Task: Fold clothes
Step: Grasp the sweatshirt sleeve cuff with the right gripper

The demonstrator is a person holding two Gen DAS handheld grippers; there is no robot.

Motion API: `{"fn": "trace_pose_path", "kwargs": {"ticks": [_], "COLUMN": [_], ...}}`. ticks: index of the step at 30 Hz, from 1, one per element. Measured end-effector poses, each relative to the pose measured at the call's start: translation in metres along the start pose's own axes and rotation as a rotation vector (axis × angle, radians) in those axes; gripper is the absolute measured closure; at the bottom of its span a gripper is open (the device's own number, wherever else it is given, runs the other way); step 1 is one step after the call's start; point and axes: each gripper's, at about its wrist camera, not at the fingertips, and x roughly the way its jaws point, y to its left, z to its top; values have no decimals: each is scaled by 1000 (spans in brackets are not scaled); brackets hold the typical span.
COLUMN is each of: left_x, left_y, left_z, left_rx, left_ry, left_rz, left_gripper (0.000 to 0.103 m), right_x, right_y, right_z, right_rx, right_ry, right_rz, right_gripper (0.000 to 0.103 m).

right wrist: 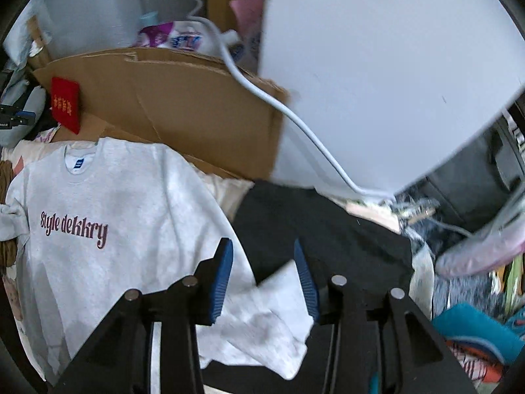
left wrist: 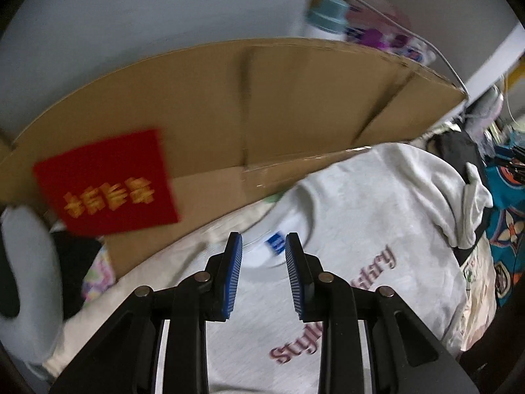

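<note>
Cluttered bedding and a flattened cardboard box (left wrist: 262, 105) fill the background, with a red envelope (left wrist: 105, 180) at the left of my left wrist view and bottles blurred at the top. Below the cardboard, the grey sweatshirt (right wrist: 108, 203) lies face up and spread, its collar toward the top of the frame and its maroon lettering (right wrist: 73, 228) readable at the left of my right wrist view. One sleeve (right wrist: 269, 321) lies crumpled at the bottom centre of that view, over a black garment (right wrist: 328, 223).

My left gripper (left wrist: 263, 272) hangs over the collar and its blue neck label (left wrist: 275, 244), jaws narrowly parted with nothing between the blue pads. My right gripper (right wrist: 264, 279) stands over the crumpled sleeve, jaws somewhat wider; cloth shows in the gap, but I cannot see the pads pressing on it. A white cable (right wrist: 295, 118) runs diagonally across a pale panel (right wrist: 393, 65) at the upper right.
</note>
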Motion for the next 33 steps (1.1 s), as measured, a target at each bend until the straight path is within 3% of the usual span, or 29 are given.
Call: {"fn": "trace_pose_path", "kwargs": {"ticks": [12, 21, 25, 30, 31, 32, 33], "left_x": [65, 104, 130, 151, 152, 154, 155], "left_y": [-94, -159, -182, -198, -200, -201, -203], "left_z": [32, 39, 34, 26, 25, 24, 23], "left_rx": [191, 188, 168, 139, 140, 140, 141], "left_ry": [102, 125, 154, 176, 179, 181, 183], "left_rz": [-82, -174, -192, -204, -204, -205, -205], "left_gripper": [76, 76, 76, 76, 76, 76, 76], "right_x": [32, 51, 70, 88, 89, 88, 85], "right_y": [-35, -71, -85, -77, -75, -72, -71], "right_z": [-61, -79, -78, -75, -74, -73, -71], "right_rx": [223, 391, 467, 445, 428, 407, 388], "right_ry": [69, 80, 112, 159, 159, 160, 156], "right_rz": [54, 61, 93, 90, 84, 78, 76], "right_gripper": [63, 63, 57, 58, 71, 94, 94]}}
